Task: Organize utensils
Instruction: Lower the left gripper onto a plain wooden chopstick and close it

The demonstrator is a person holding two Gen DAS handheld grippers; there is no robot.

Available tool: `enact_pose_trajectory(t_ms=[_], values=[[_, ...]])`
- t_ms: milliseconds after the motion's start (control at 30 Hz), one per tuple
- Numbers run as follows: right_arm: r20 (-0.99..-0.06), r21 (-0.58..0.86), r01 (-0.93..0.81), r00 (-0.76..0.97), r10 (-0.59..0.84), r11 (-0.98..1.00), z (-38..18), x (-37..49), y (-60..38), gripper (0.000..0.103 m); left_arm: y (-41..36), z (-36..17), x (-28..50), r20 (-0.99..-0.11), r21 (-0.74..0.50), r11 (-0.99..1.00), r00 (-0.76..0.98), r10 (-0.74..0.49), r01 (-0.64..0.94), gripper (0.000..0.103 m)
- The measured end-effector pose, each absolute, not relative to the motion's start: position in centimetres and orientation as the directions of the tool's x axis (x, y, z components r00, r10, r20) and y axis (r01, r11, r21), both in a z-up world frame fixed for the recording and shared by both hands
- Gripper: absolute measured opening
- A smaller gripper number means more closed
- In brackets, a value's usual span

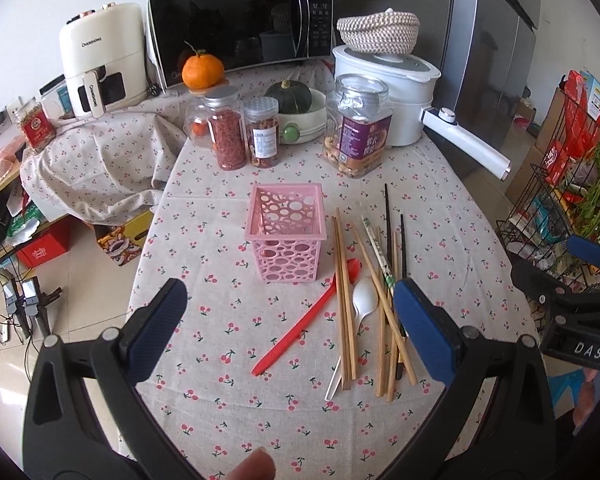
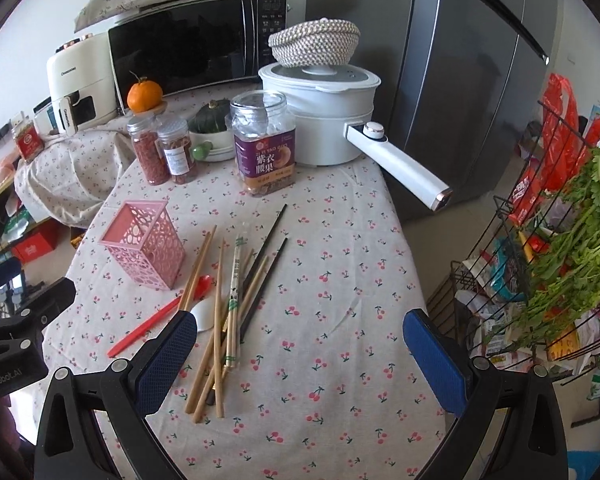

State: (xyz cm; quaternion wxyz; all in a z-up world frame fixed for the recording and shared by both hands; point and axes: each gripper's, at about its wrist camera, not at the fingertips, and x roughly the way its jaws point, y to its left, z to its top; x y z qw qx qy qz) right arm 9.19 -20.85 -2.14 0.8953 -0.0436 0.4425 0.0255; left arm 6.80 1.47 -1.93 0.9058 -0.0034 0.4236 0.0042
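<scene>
A pink perforated holder (image 1: 285,232) (image 2: 143,245) stands upright and empty on the cherry-print tablecloth. To its right lies a loose pile of wooden and black chopsticks (image 1: 380,292) (image 2: 227,308), with a red spoon (image 1: 300,320) (image 2: 147,330) and a white spoon (image 1: 364,304) (image 2: 203,314) among them. My left gripper (image 1: 291,320) hovers open above the near table, its right pad over the chopstick pile. My right gripper (image 2: 300,354) is open too, above bare cloth to the right of the pile. Neither holds anything.
Jars (image 1: 229,132) (image 2: 264,142), a white electric pot with a long handle (image 1: 384,92) (image 2: 324,120), a squash, an orange and a microwave (image 1: 239,28) crowd the table's far end. A wire rack with greens (image 2: 560,248) stands to the right. A fingertip (image 1: 255,466) shows at the bottom.
</scene>
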Motion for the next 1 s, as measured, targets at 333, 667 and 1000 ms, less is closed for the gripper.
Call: enact_pose_trajectory(t_ms=[333,667,1000], values=[[-0.918,0.125,-0.067,0.371,0.141,0.99,-8.1,15.9,-24.8,0.079,-1.9,-5.5,11.6,-0.869,-0.192,0.971,0.436,-0.235,0.143,0.061],[-0.938,0.135,-0.074,0.311,0.152,0.988,-9.9,16.7,-26.2,0.076,-7.5,-11.9,19.3,-0.936,-0.11,0.992,0.328,-0.127,0.069,0.015],[-0.937,0.15,-0.063,0.309,0.162,0.987,-9.8,17.0,-27.4,0.076,-8.1,-15.5,21.9,-0.965,-0.012,1.0,0.263,-0.014,0.009,0.013]])
